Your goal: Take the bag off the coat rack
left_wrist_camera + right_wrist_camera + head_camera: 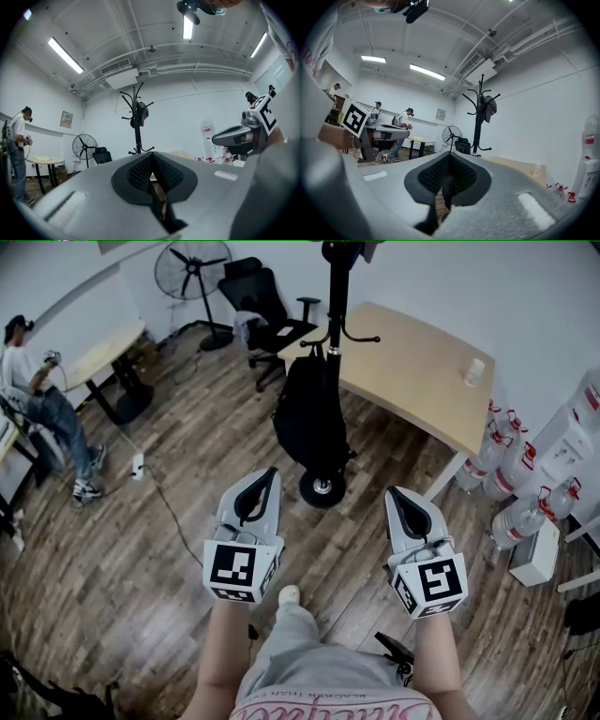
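Observation:
A black bag [309,413] hangs from a hook of the black coat rack [334,296], whose round base [322,488] stands on the wooden floor ahead of me. My left gripper [271,472] and right gripper [392,492] are held side by side, short of the rack's base and apart from the bag. Both have their jaws shut with nothing between them. In the left gripper view the coat rack [137,123] stands far off beyond the shut jaws, with the bag [139,112] high on it. The right gripper view also shows the rack [479,119] and the bag [489,107] at a distance.
A light wooden desk [422,362] stands right behind the rack. An office chair [267,306] and a fan [192,268] are at the back. Water bottles [511,465] line the right wall. A person [42,399] sits at a round table [103,348] on the left. A cable [169,507] runs across the floor.

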The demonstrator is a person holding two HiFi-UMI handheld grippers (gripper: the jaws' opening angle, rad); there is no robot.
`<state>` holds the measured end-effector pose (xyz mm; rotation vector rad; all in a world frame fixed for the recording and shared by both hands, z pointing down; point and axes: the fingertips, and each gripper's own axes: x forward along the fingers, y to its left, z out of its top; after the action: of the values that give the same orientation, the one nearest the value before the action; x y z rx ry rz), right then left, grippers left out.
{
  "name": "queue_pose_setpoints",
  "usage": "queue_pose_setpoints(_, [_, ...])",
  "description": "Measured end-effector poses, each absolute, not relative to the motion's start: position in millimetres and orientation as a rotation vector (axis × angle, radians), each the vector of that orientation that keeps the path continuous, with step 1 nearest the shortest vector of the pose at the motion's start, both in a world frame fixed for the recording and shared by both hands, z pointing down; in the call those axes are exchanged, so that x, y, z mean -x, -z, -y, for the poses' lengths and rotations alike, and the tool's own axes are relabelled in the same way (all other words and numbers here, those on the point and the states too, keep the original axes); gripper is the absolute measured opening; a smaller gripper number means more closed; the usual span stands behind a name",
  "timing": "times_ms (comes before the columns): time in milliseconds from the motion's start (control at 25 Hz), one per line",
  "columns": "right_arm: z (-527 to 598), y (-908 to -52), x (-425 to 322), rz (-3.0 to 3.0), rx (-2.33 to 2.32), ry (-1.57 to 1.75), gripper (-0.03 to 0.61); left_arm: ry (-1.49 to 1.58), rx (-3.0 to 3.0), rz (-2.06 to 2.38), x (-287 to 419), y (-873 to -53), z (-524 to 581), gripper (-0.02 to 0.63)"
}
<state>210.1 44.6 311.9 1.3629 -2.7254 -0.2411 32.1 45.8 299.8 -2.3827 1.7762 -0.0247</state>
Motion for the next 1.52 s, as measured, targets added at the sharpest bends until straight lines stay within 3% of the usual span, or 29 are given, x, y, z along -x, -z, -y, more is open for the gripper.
queue_pose_setpoints(640, [95.2, -319.9, -116.0, 2.640, -1.482, 0.189, 0.003, -0.002, 2.469, -1.708, 64.3, -300.7, 104.8, 0.020])
queue_pose_setpoints(960, [138.1, -324.0, -107.2, 2.598, -1.616, 0.087, 0.005, -0.008, 2.498, -1.700, 85.9, -306.3, 139.0, 0.020])
queue_pose_setpoints(1040, [148.7, -326.8, -107.0, 2.602, -1.615, 0.050, 0.056, -0.005, 2.503, -1.706, 88.4, -307.7, 146.8, 0.020])
queue_pose_setpoints(1280, [188.7, -337.4, -100.1, 2.609, -1.612, -0.009, 0.290, 0.000, 2.497, -1.731, 95.4, -313.0, 173.9, 0.020])
queue_pose_setpoints(1520, [241.2, -350.9, -90.2, 2.591, -1.571, -0.022, 0.298, 0.022, 2.483, -1.764, 103.7, -317.0, 219.4, 0.020])
